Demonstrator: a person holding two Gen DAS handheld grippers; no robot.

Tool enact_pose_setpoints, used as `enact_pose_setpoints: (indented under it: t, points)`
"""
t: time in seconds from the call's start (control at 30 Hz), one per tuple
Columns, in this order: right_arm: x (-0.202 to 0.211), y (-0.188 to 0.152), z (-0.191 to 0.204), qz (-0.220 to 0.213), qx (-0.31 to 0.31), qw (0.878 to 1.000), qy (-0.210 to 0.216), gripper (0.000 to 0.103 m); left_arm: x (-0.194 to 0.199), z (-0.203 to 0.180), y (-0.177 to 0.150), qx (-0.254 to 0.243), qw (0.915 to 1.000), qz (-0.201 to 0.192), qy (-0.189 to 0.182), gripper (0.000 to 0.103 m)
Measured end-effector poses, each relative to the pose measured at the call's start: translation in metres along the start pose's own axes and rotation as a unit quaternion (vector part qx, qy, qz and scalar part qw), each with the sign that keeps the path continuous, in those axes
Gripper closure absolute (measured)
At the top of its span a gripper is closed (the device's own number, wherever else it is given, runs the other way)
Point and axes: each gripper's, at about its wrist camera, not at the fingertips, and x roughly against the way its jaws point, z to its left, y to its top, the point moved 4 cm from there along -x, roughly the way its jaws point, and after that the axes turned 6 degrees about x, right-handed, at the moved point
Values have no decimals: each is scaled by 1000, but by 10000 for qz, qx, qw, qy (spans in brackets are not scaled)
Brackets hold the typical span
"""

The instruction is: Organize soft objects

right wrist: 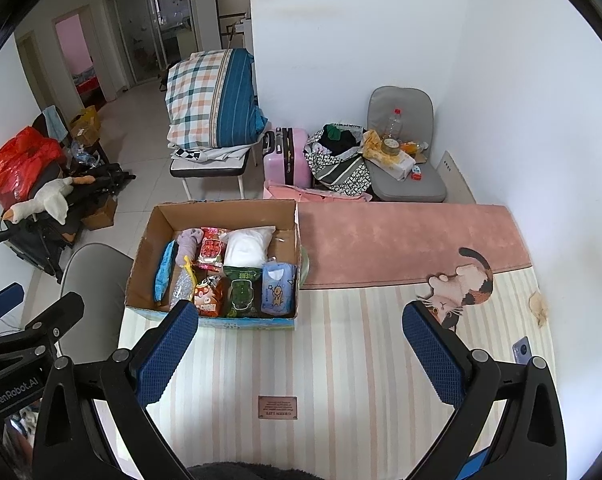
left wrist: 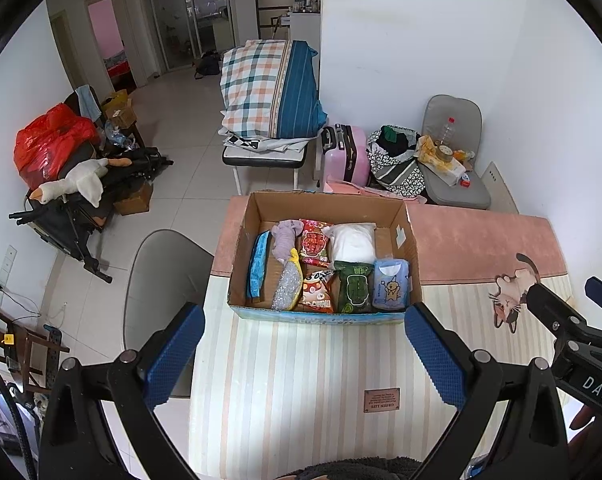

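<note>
The cardboard box is the landmark here, sitting open-topped on the striped mat that covers the tabletop, and everything soft appears already gathered inside it. Going left to right within the box: a blue packet stands on edge against the left wall, likely so it takes little floor space; next to it a lilac plush toy lies toward the back with a silvery glitter pouch in front of it; then a red snack bag at the back and an orange snack bag at the front; right of those a white pillowy bag behind a dark green pack; and a pale blue tissue pack tucked into the front right corner. The packs stand side by side, which keeps each one visible and easy to lift. The left claw hovers just in front of the box, its pads wide apart and holding nothing. The right claw hangs in front of the box and to its right, likewise spread and empty. With no soft item visible on the mat outside the box, the sorting looks nearly or fully done.
</note>
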Motion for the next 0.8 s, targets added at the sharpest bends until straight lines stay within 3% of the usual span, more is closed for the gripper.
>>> enact_pose_setpoints:
  t: [0.8]
  points:
    - [9, 4, 1, -56, 8, 10000, -28, 0, 10, 8, 1, 15, 9999, -106, 2, 1]
